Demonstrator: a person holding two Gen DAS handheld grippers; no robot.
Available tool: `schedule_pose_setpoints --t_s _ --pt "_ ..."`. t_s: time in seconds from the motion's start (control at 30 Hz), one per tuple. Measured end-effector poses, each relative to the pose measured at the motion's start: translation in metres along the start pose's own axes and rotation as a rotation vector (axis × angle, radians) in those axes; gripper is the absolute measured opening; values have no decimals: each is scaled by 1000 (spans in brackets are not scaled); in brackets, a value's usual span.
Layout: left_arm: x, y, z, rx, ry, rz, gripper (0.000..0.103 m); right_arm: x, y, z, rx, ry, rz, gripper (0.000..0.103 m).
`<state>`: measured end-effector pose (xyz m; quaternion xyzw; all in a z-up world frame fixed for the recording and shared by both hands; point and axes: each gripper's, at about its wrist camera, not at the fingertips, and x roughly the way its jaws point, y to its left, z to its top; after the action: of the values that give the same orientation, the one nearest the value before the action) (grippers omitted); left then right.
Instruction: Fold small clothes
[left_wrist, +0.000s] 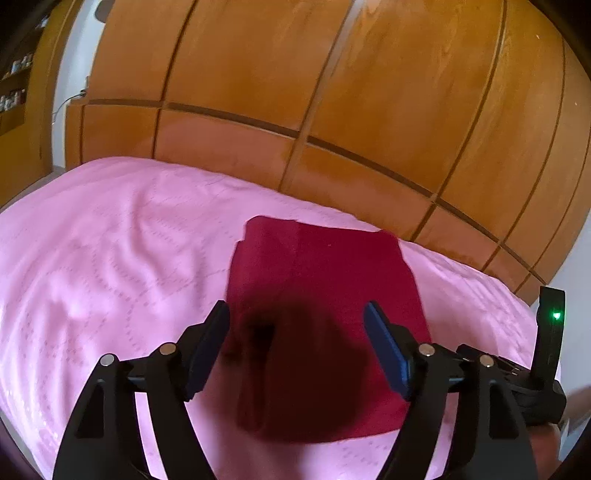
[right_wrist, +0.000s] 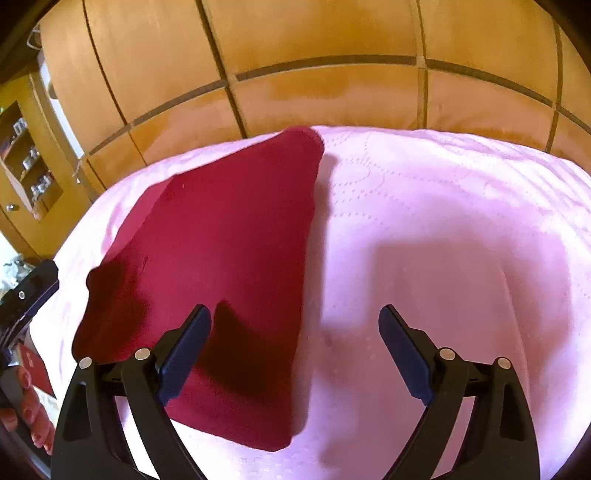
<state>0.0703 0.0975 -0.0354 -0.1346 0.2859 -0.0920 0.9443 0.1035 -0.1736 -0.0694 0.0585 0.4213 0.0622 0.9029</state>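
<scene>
A dark red garment (left_wrist: 325, 295) lies folded flat on the pink bedspread (left_wrist: 110, 258). My left gripper (left_wrist: 297, 317) hovers above its near half, open, with nothing between the blue pads. In the right wrist view the same red garment (right_wrist: 229, 251) stretches from centre left toward the far edge of the pink bedspread (right_wrist: 443, 229). My right gripper (right_wrist: 295, 317) is open above the garment's right edge; its left finger is over the cloth and its right finger over bare bedspread. Neither gripper holds anything.
A wooden wardrobe (left_wrist: 332, 92) with dark panel lines rises right behind the bed. A shelf unit (right_wrist: 26, 158) with small items stands at the far left. The other gripper's body (left_wrist: 546, 354) shows at the right edge, and a person's hand (right_wrist: 26, 398) at lower left.
</scene>
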Motion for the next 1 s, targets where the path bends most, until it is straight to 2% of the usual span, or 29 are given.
schedule_pose_setpoints --t_s 0.2,0.4,0.57,0.8,0.93,1.0 --pt "30 -27 14 84 56 -5 76 -6 -8 9 9 -21 -21 91" --pt "64 -40 31 108 111 11 76 -7 -24 25 22 -48 -52 91" --pt "95 -50 43 185 137 64 76 2 -38 44 61 -54 -68 91" --pt "134 -30 36 230 194 185 77 32 -29 74 54 -25 -48 91" --pt "140 -16 26 193 188 166 80 55 -14 85 13 -2 -57 92" --pt "142 -15 25 202 179 174 81 67 -8 87 -13 3 -88 96"
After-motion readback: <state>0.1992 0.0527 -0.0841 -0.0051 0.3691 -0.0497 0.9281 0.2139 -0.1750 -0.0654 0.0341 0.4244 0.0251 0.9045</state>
